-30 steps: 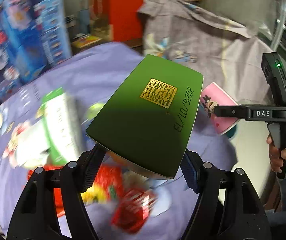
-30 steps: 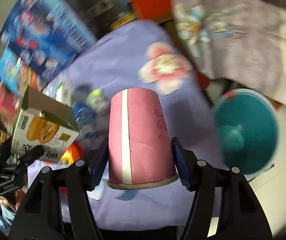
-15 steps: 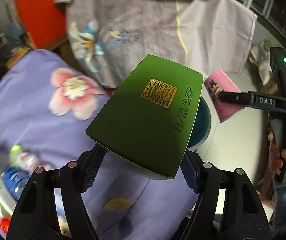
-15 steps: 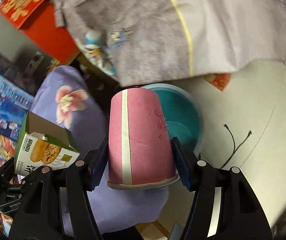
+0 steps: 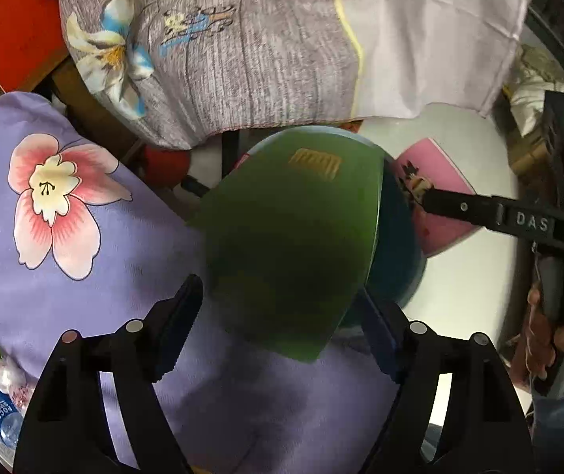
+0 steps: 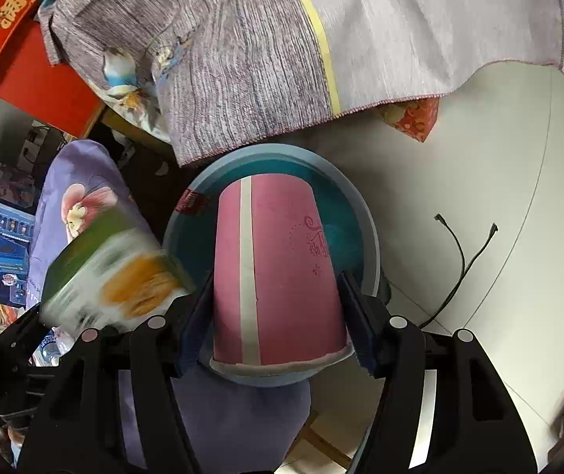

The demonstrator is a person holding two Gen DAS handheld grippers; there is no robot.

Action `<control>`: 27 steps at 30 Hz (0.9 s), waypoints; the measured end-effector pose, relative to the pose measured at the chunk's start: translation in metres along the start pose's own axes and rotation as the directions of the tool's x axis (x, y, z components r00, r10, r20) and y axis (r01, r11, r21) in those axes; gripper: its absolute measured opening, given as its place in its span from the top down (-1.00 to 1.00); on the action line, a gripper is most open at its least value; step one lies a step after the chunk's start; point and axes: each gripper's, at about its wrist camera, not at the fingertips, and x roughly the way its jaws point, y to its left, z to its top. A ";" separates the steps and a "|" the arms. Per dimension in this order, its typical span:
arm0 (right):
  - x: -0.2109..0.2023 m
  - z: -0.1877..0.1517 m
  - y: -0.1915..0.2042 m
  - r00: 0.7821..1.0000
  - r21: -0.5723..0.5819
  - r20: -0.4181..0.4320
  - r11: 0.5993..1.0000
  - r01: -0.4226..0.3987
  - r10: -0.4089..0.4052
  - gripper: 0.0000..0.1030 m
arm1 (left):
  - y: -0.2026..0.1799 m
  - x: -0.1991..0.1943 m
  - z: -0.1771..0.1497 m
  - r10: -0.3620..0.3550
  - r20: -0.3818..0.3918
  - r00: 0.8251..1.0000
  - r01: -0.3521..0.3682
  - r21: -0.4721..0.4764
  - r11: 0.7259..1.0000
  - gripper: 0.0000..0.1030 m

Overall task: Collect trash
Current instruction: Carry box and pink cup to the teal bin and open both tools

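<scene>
Left gripper point(image 5: 282, 316): the jaws are opening, and a gap is seen between the left pad and the green carton point(image 5: 293, 237). The carton is blurred, lies between the fingers and is no longer pressed by them; half a second ago it was sharp and clamped. In the right wrist view the carton point(image 6: 112, 272) is smeared at the rim of the teal bin point(image 6: 364, 217).

Right gripper point(image 6: 278, 316): the jaws are set about halfway and are closed on the pink paper cup point(image 6: 278, 260), held mouth toward the camera, both pads against its sides. The grip is unchanged from the earlier frames.

The cup is positioned directly over the bin opening; a second ago the bin was well off to the right. Beyond the bin, a grey flowered cloth point(image 6: 282, 47) is draped, and a black cable point(image 6: 459, 260) lies on the pale floor point(image 6: 499, 138). The purple flowered cover point(image 5: 64, 217) is seen left of the bin.
</scene>
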 end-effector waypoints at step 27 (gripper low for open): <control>0.033 -0.002 0.003 0.996 -0.007 -0.063 0.998 0.066 -0.066 -0.43 | 0.029 -0.008 -0.027 -0.008 0.018 1.000 0.009 -0.082 0.997 -0.86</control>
